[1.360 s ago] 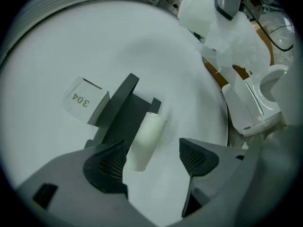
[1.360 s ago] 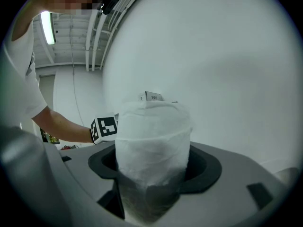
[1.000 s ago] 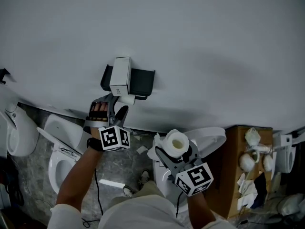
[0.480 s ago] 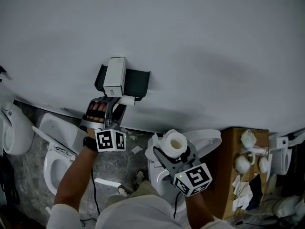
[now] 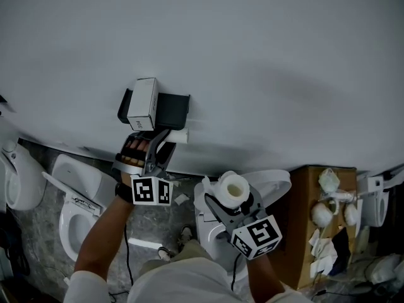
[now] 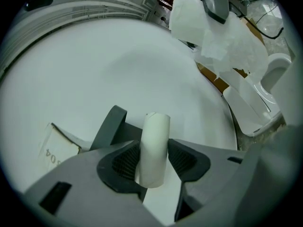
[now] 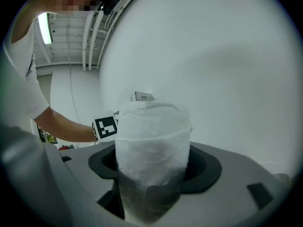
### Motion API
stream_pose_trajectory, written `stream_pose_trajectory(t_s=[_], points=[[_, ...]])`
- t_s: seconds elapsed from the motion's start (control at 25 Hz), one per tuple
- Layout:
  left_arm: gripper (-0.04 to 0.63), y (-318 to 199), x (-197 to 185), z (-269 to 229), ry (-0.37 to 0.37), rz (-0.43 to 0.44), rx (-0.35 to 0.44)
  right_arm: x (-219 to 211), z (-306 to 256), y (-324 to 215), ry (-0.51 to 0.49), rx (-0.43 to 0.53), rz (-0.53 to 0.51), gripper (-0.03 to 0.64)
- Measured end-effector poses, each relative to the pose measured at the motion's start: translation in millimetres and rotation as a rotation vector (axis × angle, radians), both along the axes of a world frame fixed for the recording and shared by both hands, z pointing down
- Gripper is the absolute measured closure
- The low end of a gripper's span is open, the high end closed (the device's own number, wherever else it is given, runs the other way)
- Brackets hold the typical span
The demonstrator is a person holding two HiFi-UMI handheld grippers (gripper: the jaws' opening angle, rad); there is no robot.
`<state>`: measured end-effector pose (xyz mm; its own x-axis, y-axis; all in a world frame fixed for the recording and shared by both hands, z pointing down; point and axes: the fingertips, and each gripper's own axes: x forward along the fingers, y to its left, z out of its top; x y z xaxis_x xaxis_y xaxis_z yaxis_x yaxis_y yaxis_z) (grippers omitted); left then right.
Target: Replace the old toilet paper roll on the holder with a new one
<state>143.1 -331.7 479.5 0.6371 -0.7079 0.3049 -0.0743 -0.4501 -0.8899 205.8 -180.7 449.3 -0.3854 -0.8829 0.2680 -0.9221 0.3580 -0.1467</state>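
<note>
Evidently the left tongs had just been closing — their pads gripped the bare cardboard tube between them, just below the dark holder on the white wall ahead. Lower and beside them, the right tongs clamped the full new roll upright. Beneath both lay a mottled stone floor — white toilets stood on it.

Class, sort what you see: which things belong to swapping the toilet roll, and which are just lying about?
Belongs to the job: empty cardboard tube, gripped by the left gripper, whose jaws have just been closing; new roll in the right gripper; wall holder.
Lying about: toilet; wooden cabinet; crumpled paper; floor scrap.
</note>
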Motion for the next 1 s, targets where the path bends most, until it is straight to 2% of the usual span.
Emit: stream_pose_trajectory(t_s=[0.24,0.48,0.64,0.84,1.0], points=[[0.400,11,26,-6,0.024,0.058,0.000,15,0,3,0.011,-0.002,0.036,0.290],[0.402,37,48,-13,0.082,0.149,-0.032,24,1,5,0.034,-0.010,0.062,0.290],[0.405,47,42,-27,0.165,0.139,-0.061,23,1,3,0.066,-0.011,0.057,0.290],[0.408,63,15,-43,0.278,0.096,-0.107,10,-4,-4,0.095,-0.001,0.024,0.290],[0.408,64,-16,-55,0.413,0.025,-0.176,-5,-7,-13,0.116,0.005,-0.011,0.290]])
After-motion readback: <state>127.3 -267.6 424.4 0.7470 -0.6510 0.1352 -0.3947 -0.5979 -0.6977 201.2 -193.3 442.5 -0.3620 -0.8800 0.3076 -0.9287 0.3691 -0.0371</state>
